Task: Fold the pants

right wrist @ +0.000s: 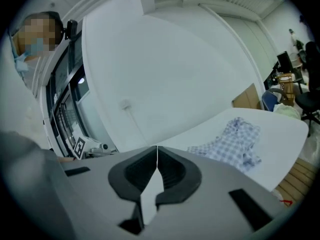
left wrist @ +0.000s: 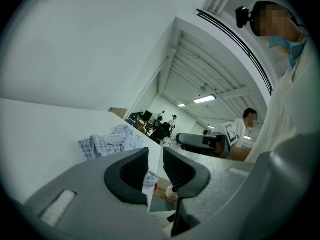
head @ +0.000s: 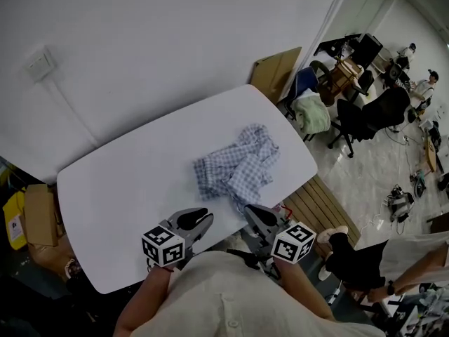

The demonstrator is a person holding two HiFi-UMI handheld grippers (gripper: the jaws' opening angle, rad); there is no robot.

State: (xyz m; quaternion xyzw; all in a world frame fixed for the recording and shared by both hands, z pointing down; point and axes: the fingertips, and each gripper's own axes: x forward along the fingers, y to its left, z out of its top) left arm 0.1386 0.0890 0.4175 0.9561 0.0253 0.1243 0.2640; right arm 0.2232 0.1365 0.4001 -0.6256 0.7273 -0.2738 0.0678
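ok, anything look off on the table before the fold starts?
Only the pants: bunched in a crumpled heap toward the right side of the table, one end reaching its near edge. Nothing spilled or damaged. The left hand-held gripper is open, the right hand-held gripper shut, both empty and clear of the cloth.

Dim, greyish frames — ceiling-light glare, fisheye-warped, dark vignetted edges

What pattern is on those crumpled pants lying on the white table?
A blue-and-white check. The pants show it best in the head view, which looks down on them.
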